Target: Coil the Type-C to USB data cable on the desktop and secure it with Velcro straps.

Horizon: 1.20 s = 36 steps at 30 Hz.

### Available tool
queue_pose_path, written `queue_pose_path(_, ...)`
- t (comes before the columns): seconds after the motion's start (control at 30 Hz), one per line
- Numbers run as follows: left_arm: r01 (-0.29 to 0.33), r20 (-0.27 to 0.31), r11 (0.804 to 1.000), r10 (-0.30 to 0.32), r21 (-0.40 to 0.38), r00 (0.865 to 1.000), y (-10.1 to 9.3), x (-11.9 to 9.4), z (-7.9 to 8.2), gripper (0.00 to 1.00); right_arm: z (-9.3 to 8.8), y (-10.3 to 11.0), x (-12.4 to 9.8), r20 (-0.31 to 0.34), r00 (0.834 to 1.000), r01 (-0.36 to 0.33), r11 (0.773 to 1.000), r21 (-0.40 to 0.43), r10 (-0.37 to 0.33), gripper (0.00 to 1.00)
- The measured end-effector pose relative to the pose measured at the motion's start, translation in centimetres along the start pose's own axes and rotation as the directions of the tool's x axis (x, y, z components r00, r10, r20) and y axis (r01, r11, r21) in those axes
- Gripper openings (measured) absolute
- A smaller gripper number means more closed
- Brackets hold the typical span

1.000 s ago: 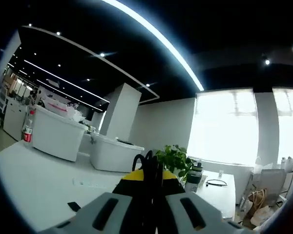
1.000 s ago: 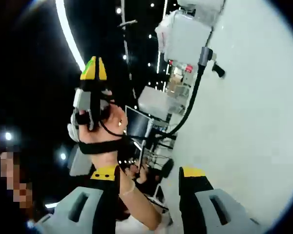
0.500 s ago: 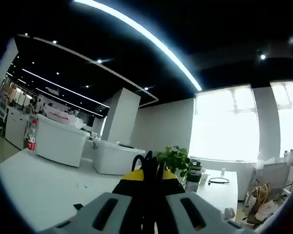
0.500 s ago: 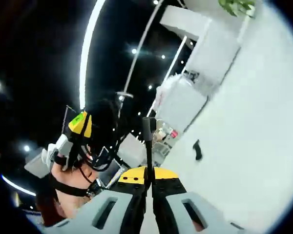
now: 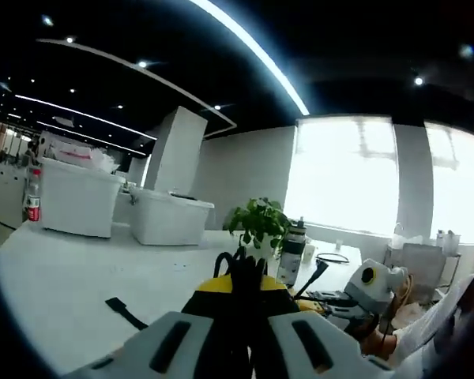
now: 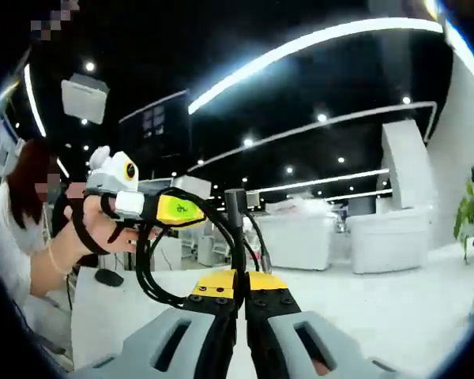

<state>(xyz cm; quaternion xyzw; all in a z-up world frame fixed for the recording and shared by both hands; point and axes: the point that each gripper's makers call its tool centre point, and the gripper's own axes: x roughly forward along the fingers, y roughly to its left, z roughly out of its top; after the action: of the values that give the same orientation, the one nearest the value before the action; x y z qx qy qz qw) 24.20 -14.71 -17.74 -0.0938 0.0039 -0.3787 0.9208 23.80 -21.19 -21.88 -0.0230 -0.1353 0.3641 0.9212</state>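
Swinging level within the last second, and going from jaws apart to jaws pressed together: so with the right gripper [image 6: 238, 278], now clamped on the free end of the data cable [image 6: 235, 212], the plug standing just above the yellow tips. Facing the left gripper [image 6: 180, 210], carried in a hand [image 6: 103, 229], with black loops of the same cable hanging below it.

Holding as a second ago in the left gripper view: jaws together on the coil [image 5: 241, 264], which is lifted off the table.

Suggests, as a judgement, that the winding is nearly finished, with the bundle in one gripper and the last tail in the other. Leaves the binding undone: Velcro strap [image 5: 126, 312] lying flat on the white desktop [image 5: 55, 276], well apart from the coil. Calls for freeing one gripper to fetch it, at the risk of loops springing open.

Standing further back on the desktop: two white bins [image 5: 79, 207], a potted plant [image 5: 257, 225], a dark bottle [image 5: 291, 254] just beside it, and a second thin cable [image 5: 329, 257] beyond. Nothing lying between the grippers and the strap.
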Motion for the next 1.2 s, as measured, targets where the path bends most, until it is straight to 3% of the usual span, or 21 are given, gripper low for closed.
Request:
queue_pose_path(0.07, -0.029, -0.040, 0.998, 0.031, 0.049, 0.999, 0.3, 0.1, -0.7, 0.04, 0.3, 0.5, 0.1, 0.002, 0.999, -0.033, 0.999, -0.024, 0.033, 0.03)
queue_pose_path(0.13, -0.052, -0.080, 0.995, 0.059, 0.088, 0.995, 0.6, 0.3, -1.4, 0.04, -0.4, 0.8, 0.3, -0.021, 0.997, -0.073, 0.996, 0.044, 0.074, 0.03)
queue_pose_path(0.27, -0.027, -0.197, 0.999, 0.034, 0.041, 0.980, 0.5, 0.9, -3.3, 0.04, -0.7, 0.4, 0.7, -0.002, 0.992, -0.123, 0.992, 0.001, 0.123, 0.04)
queue_pose_path(0.4, -0.018, -0.223, 1.000, 0.017, -0.002, 0.975, 0.4, 1.1, -4.2, 0.04, -1.0, 0.6, 0.6, 0.001, 0.987, -0.162, 0.984, 0.068, 0.163, 0.04)
queue_pose_path(0.63, 0.001, -0.246, 0.995, -0.025, -0.100, 0.969, -0.2, 1.4, -5.3, 0.04, -1.9, 0.6, 0.9, -0.021, 0.988, -0.150, 0.989, 0.019, 0.150, 0.09)
queue_pose_path(0.73, 0.022, -0.255, 0.992, -0.054, -0.128, 0.965, -0.8, 1.5, -5.8, 0.04, -2.1, -0.2, 1.1, -0.025, 0.996, -0.083, 0.989, -0.126, 0.081, 0.10)
queue_pose_path(0.8, 0.028, -0.251, 0.989, -0.064, -0.146, 0.966, -1.0, 1.5, -5.8, 0.04, -1.9, 0.2, 0.9, -0.014, 0.997, -0.077, 0.984, -0.162, 0.076, 0.10)
queue_pose_path(0.93, 0.016, -0.259, 0.987, -0.057, -0.158, 0.964, -0.8, 1.4, -6.2, 0.04, -1.1, 0.4, 0.6, 0.029, 0.999, -0.023, 0.937, -0.350, 0.035, 0.12)
queue_pose_path(0.97, 0.015, -0.261, 0.987, -0.057, -0.160, 0.964, -0.8, 1.4, -6.3, 0.04, -1.2, 0.6, 0.6, 0.026, 0.999, -0.022, 0.929, -0.369, 0.034, 0.12)
queue_pose_path(1.13, 0.027, -0.274, 0.985, -0.074, -0.172, 0.959, -1.3, 1.1, -6.7, 0.04, -1.4, 0.6, 0.8, 0.014, 0.999, -0.033, 0.940, -0.340, 0.040, 0.17)
queue_pose_path(1.2, 0.035, -0.279, 0.984, -0.083, -0.172, 0.957, -1.6, 1.0, -6.8, 0.04, -1.4, 0.6, 0.8, 0.018, 0.999, -0.029, 0.933, -0.358, 0.038, 0.19)
